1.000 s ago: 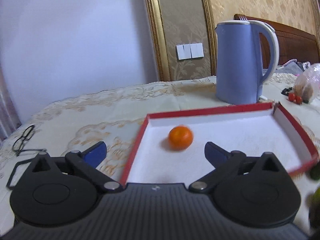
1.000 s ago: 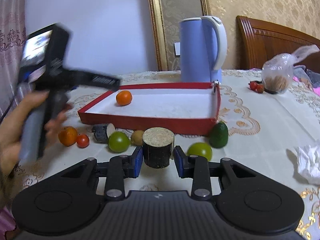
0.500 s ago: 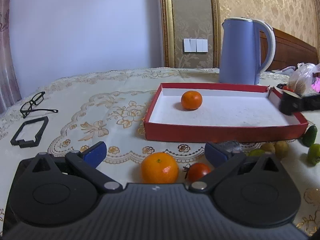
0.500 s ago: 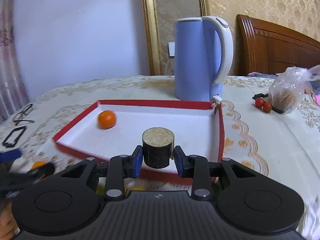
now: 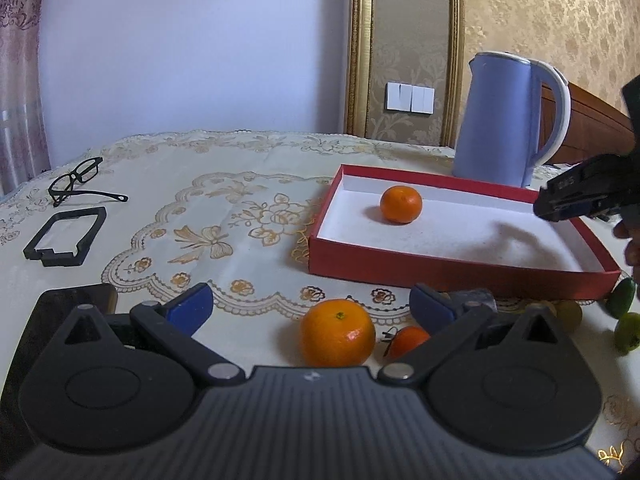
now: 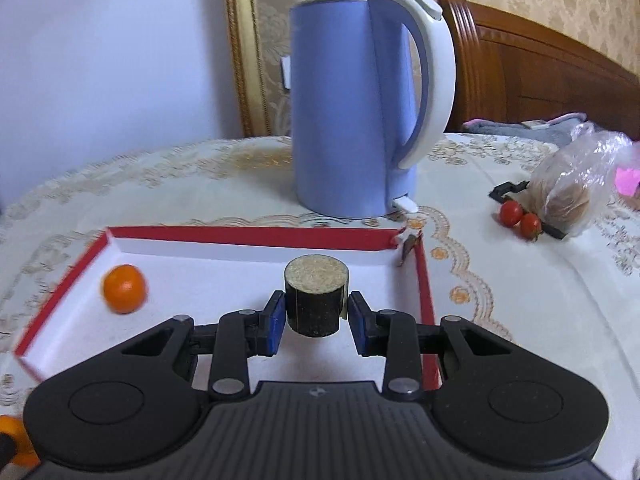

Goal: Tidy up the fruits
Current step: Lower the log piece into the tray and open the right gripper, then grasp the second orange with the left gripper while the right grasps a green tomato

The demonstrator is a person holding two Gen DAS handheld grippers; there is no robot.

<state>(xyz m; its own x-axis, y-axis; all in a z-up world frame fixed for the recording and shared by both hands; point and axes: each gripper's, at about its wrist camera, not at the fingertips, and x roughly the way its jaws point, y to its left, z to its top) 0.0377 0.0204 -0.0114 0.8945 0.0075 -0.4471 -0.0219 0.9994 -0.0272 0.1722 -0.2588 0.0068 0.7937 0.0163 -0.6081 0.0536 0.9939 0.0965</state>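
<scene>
I am holding a dark cut chunk (image 6: pixel 316 300) clamped in my right gripper (image 6: pixel 316 318) over the red tray (image 6: pixel 256 234), where 1 orange (image 6: pixel 124 288) is lying. My left gripper (image 5: pixel 312 308), jaws apart, is hovering around another orange (image 5: pixel 338 332) on the tabletop (image 5: pixel 224 208); several fruits are waiting outside.

Glossy plastic kettle (image 6: pixel 352 104), embroidered tablecloth (image 5: pixel 208 216)

A table (image 5: pixel 224 216) under a cream embroidered cloth, with things spread across it.
On it lie a red tray (image 5: pixel 452 270), a blue kettle (image 6: pixel 352 120), glasses (image 5: pixel 76 180), a black frame (image 5: pixel 64 236), an orange (image 5: pixel 338 332), small tomatoes (image 6: pixel 520 218) and a plastic bag (image 6: pixel 576 188).
</scene>
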